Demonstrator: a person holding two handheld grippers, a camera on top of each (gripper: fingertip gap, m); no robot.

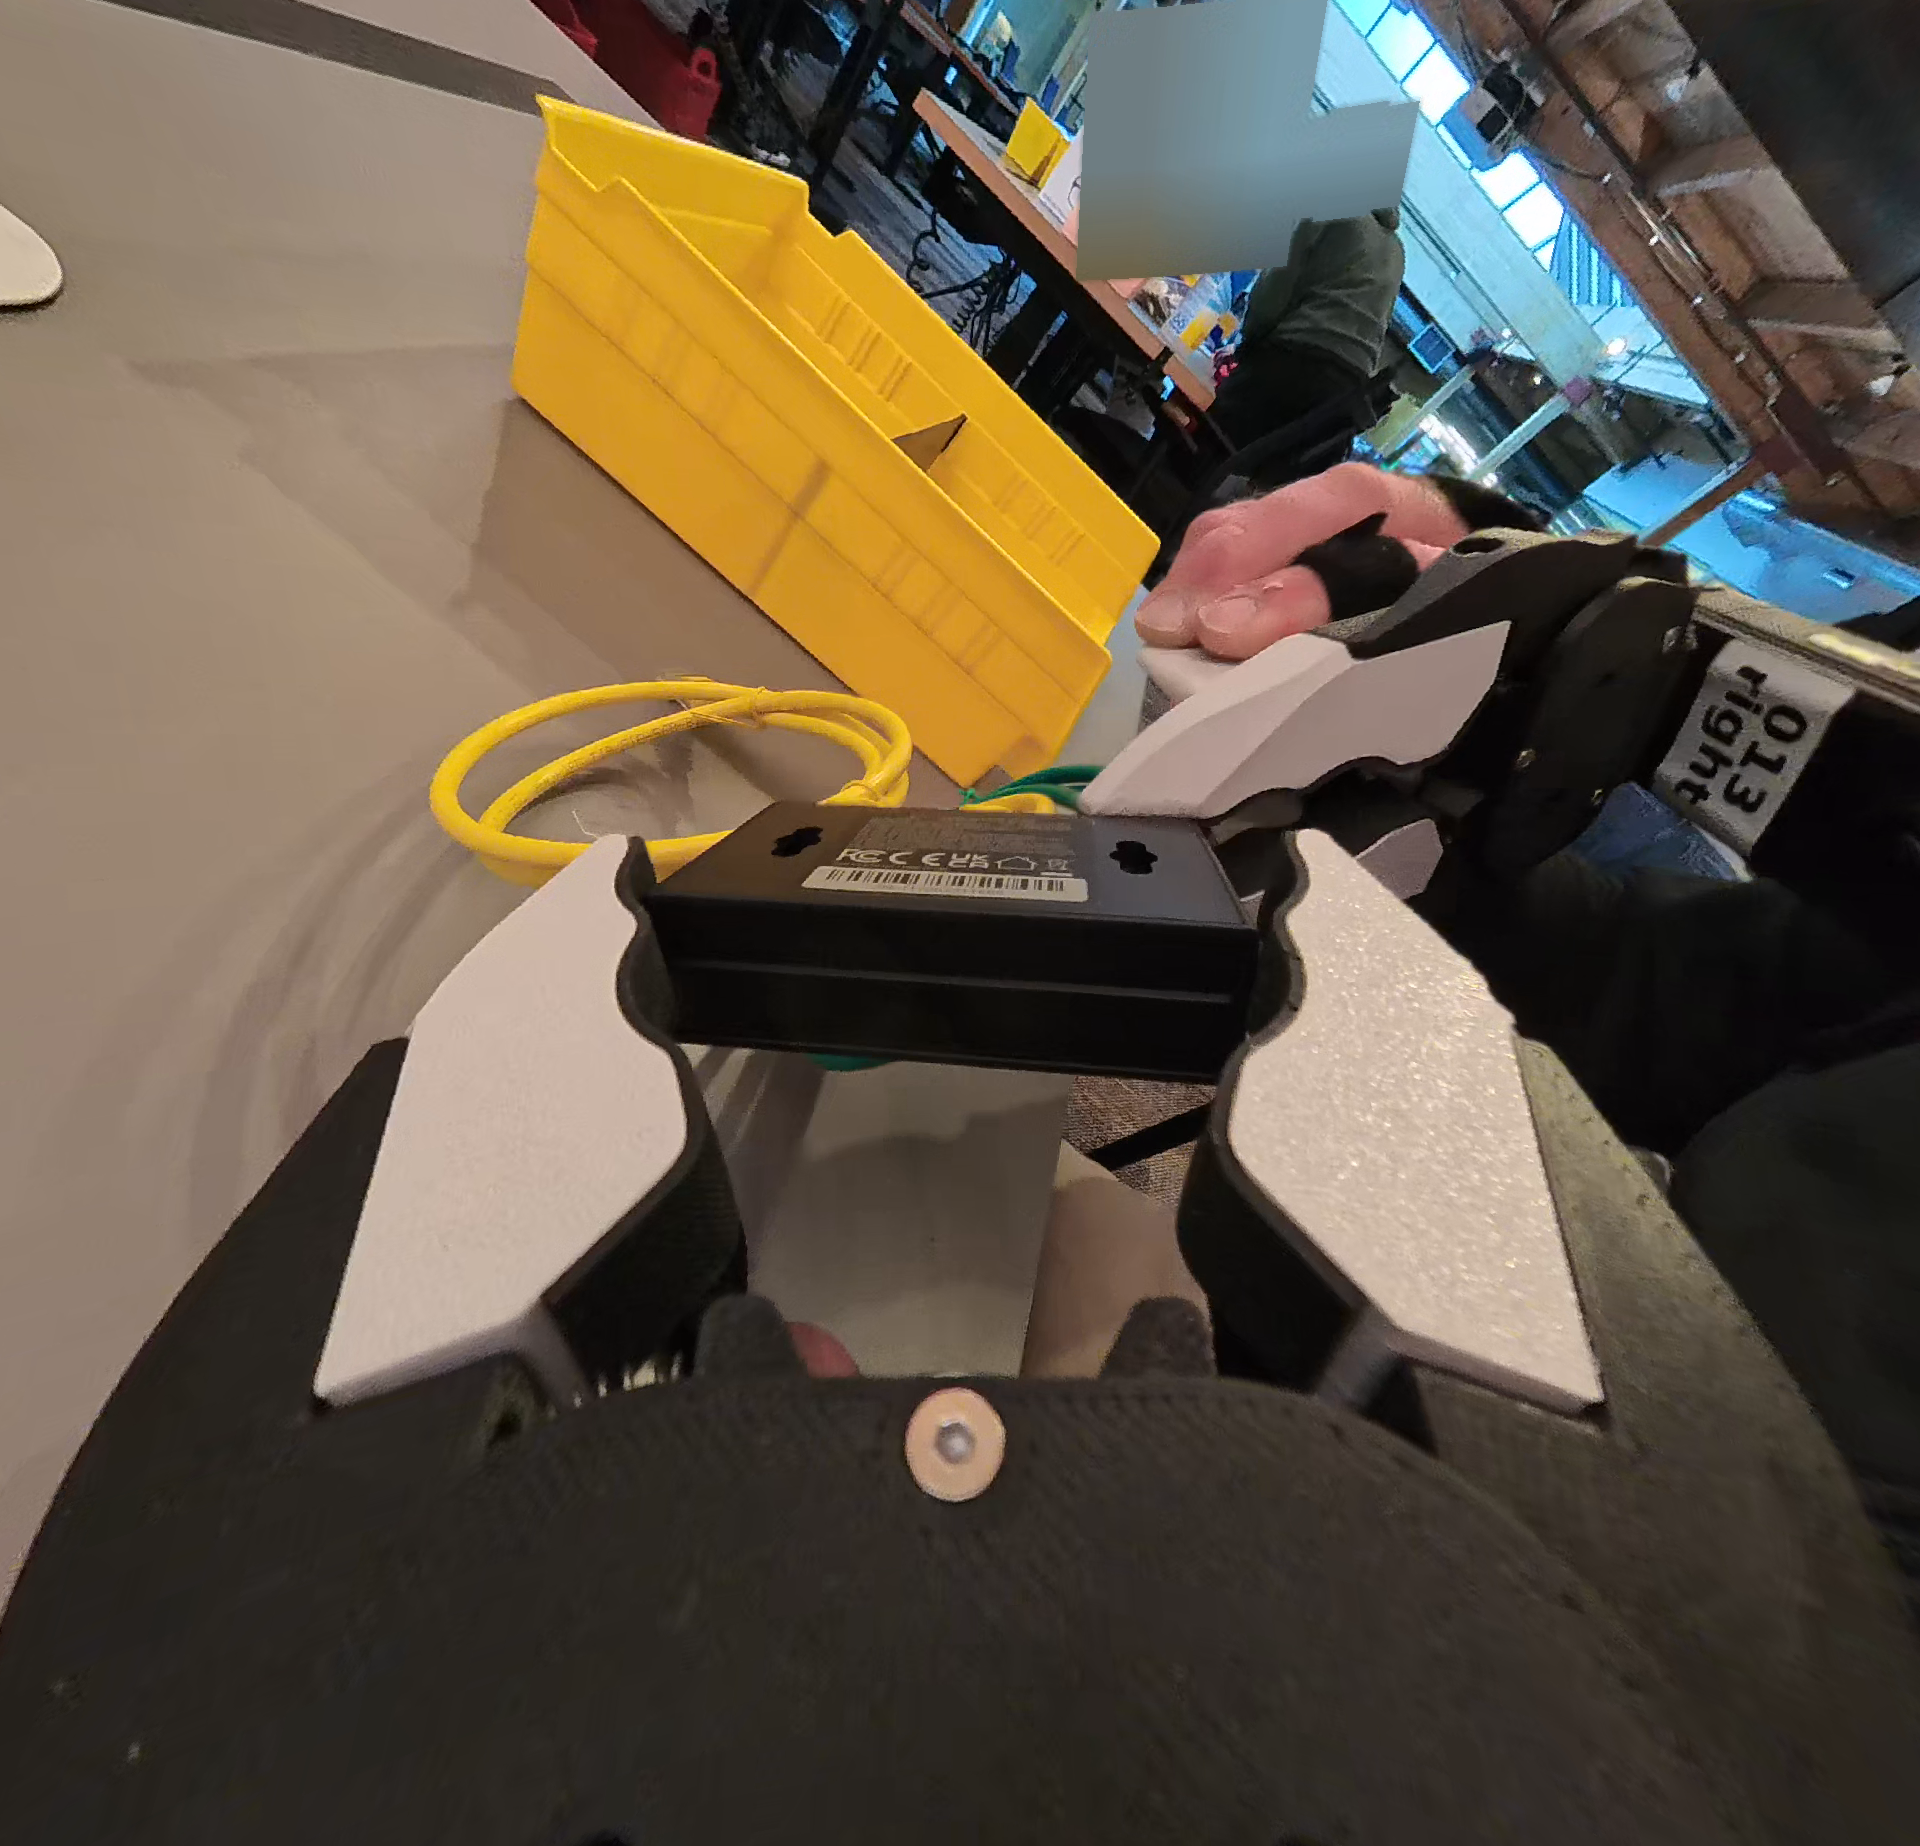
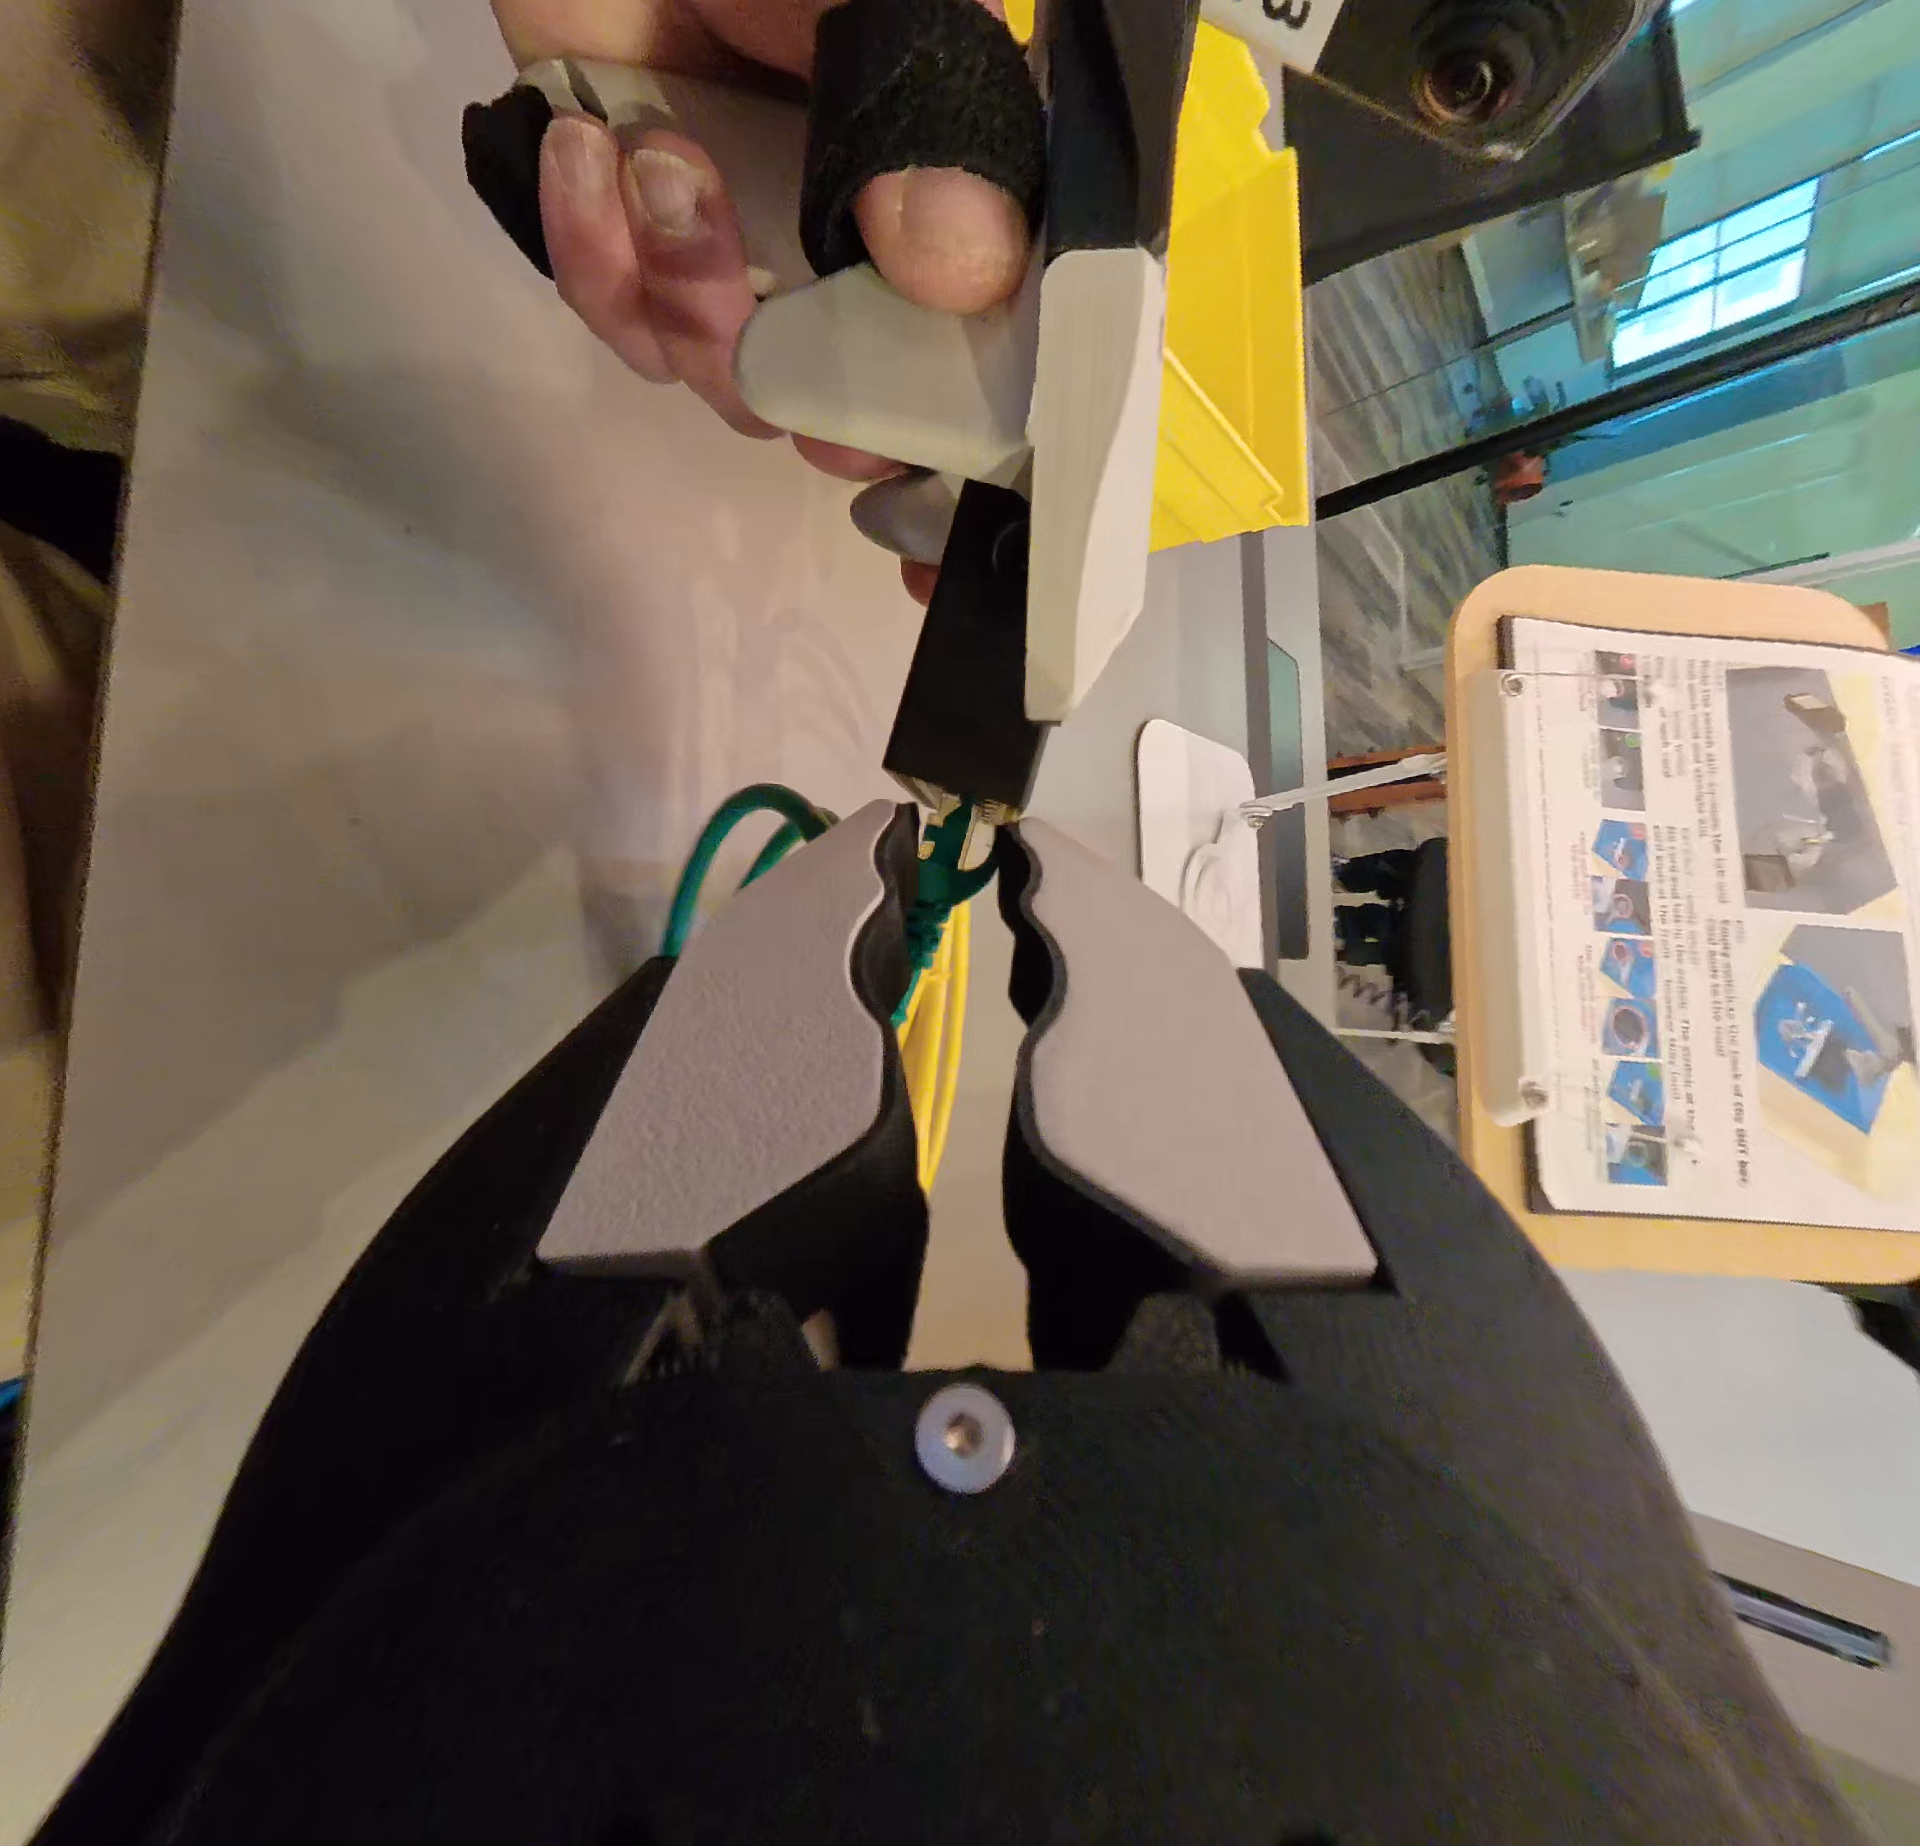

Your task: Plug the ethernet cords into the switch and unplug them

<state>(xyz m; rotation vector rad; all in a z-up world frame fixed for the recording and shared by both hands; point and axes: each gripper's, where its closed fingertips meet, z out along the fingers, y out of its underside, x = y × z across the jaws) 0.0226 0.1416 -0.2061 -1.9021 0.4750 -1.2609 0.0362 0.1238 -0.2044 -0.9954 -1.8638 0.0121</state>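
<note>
My left gripper is shut on the black switch and holds it above the table, labelled underside up. In the right wrist view the switch hangs between the left gripper's white fingers, port end toward my right gripper. The right gripper is closed on the plug of the green cord, and the plug's tip sits at a port. In the left wrist view the right gripper sits at the switch's far side. A yellow cord lies coiled on the table behind.
A yellow plastic bin lies on the grey table beyond the cords. A white pad lies farther along the table. A board with an instruction sheet stands past the table edge. A person stands in the background. Left and right tips are no more than a few centimetres apart.
</note>
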